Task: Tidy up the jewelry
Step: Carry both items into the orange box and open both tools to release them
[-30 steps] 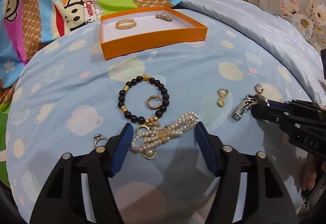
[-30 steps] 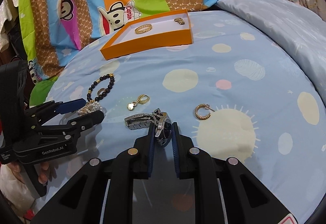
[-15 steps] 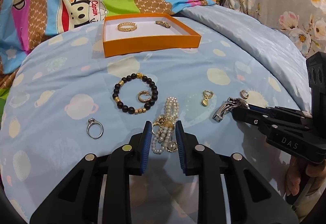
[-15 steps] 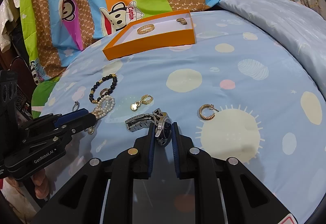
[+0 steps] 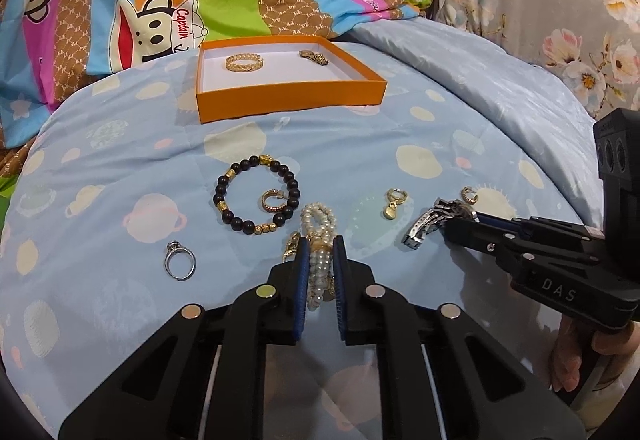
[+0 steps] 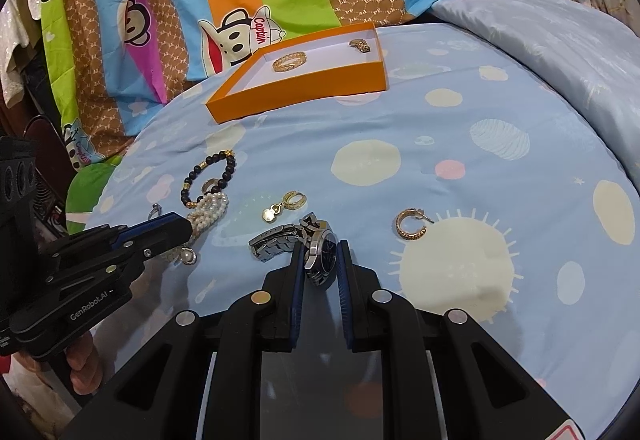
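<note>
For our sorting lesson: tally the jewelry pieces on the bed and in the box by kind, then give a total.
Bracelets: 3 (black bead bracelet, pearl bracelet, gold bracelet)
Earrings: 3 (hoop, heart drop, hoop)
Rings: 1 (silver ring)
Watches: 2 (silver watch, gold watch)
Total: 9

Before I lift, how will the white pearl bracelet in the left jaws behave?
The white pearl bracelet is several loose strands, so it will probably droop at both ends. The left gripper has just been closing on its middle, so round beads may slip. Its gold charm dangles and could snag the blue bedsheet.
</note>
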The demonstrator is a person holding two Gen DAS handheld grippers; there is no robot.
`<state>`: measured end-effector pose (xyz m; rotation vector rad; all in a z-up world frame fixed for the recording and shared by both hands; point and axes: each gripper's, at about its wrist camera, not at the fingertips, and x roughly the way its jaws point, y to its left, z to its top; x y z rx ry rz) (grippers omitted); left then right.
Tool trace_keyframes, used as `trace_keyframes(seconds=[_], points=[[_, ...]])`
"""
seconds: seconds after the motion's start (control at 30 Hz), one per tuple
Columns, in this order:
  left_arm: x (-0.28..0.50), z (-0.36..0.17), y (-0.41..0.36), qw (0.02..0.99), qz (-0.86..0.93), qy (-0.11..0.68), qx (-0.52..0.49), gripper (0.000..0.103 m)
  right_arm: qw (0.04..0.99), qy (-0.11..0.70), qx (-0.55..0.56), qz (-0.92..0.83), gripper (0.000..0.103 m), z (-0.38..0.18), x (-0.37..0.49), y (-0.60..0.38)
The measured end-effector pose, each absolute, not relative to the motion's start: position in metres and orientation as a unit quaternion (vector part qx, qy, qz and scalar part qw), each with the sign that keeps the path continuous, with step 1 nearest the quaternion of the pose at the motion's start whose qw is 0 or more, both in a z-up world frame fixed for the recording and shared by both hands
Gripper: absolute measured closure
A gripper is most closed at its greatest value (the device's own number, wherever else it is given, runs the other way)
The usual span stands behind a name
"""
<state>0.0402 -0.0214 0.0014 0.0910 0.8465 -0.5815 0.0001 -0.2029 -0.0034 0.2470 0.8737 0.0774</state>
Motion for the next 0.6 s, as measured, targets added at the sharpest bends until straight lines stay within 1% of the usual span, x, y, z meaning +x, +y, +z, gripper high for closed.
trace_keyframes(seconds=[0.23,0.6], points=[[0.036,0.019,-0.016,0.879,-0.281,0.386,0.02,0.092,0.904,0.409,0.116,0.042,0.089,0.006,0.0,-0.202],[0.049,0.054,0.002,0.895,-0.269,0.356,0.003,0.092,0.925,0.366,0.093,0.046,0.089,0.043,0.005,-0.2]])
